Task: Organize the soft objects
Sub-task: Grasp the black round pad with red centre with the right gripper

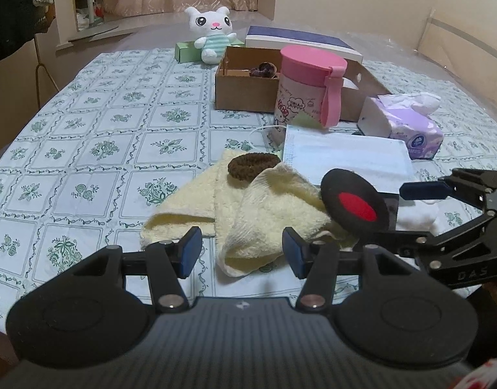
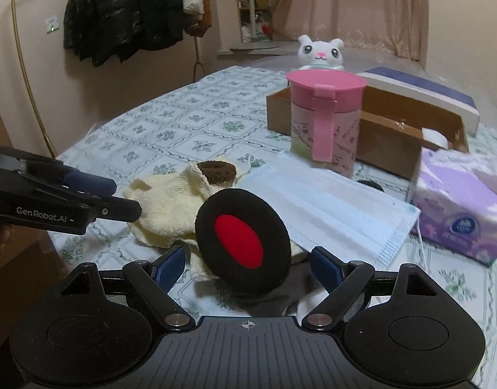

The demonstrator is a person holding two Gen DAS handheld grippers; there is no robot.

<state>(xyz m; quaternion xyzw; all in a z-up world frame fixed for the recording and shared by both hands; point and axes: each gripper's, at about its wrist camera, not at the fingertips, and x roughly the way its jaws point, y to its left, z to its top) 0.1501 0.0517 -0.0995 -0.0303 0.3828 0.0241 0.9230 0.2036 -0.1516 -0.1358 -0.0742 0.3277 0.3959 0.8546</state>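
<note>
Right tongs (image 2: 247, 264) gape around black-and-red pad (image 2: 242, 246) atop cream towel (image 2: 164, 207)

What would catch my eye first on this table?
Probably the round black pad with a red centre, propped on the crumpled cream towel at the near edge. Behind it stands a pink-lidded cartoon cup, and a white plush bunny sits at the far end.

Dim warm indoor light, fisheye-bent edges, perhaps slight blur.
</note>
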